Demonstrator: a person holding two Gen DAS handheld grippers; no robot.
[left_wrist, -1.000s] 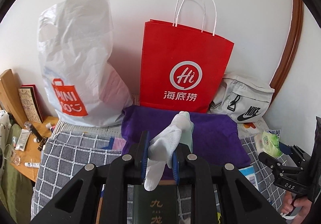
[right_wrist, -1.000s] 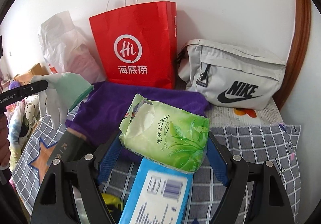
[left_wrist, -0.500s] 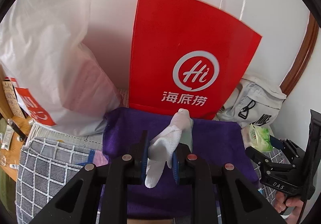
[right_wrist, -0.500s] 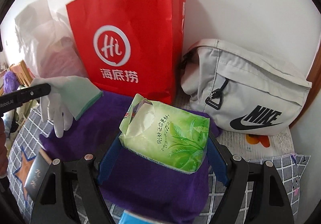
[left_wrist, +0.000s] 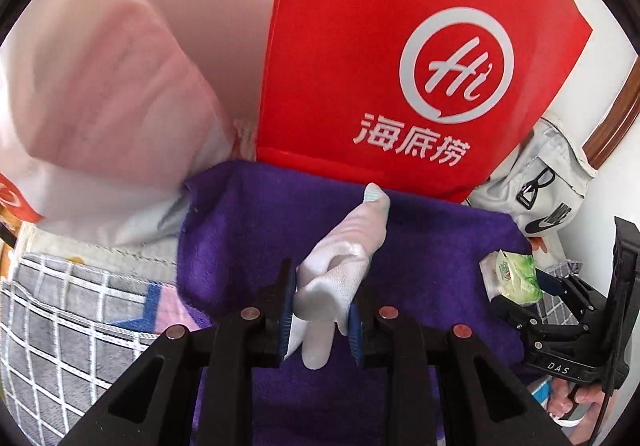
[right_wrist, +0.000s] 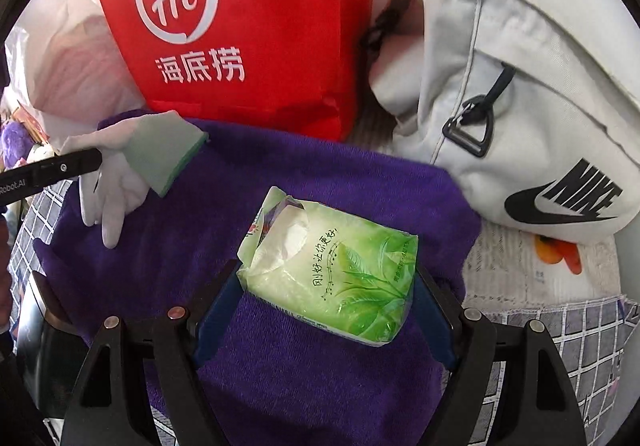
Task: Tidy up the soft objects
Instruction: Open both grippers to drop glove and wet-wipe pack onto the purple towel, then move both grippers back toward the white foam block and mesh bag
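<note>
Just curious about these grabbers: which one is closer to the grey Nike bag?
Right. The right gripper sits just beside the Nike bag; the left gripper is farther across the purple towel.

Towel (right_wrist: 320, 366) lay on checked cover (right_wrist: 560, 346). Paper bag (right_wrist: 248, 26) stood behind towel; plastic bag (left_wrist: 100, 86) left of it, sling bag (right_wrist: 520, 106) right.

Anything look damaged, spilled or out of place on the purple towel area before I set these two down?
Nothing spilled or torn. The left gripper is opening around the white glove. The right gripper clamps the green tissue pack, whose top flap looks crumpled. The purple towel lies rumpled but clear beneath both.
</note>
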